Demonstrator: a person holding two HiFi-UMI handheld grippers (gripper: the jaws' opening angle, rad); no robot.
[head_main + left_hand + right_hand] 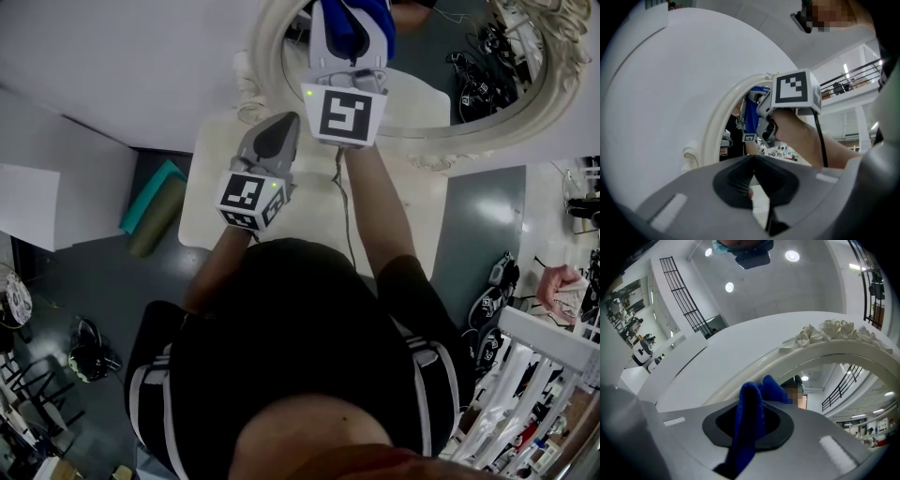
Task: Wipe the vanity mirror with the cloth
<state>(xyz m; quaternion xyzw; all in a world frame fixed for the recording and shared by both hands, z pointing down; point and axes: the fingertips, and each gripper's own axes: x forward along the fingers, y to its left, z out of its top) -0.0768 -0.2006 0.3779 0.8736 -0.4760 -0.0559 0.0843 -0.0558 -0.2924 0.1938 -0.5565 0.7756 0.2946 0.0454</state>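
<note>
Clamping cloth [751, 401], right hand-held gripper [347, 23] partly hides the mirror [441, 66].

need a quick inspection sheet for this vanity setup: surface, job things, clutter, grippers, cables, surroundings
surface: white vanity top, bare where it shows
job's things: oval mirror in an ornate cream frame; blue cloth held up at the mirror
clutter: nothing seen
grippers: right hand-held gripper shut on the cloth; left hand-held gripper shut, empty, lower over the vanity top
cables: one cable runs back from the right hand-held gripper along the arm
surroundings: rolled mats on the floor left; black gear and white rack right
</note>
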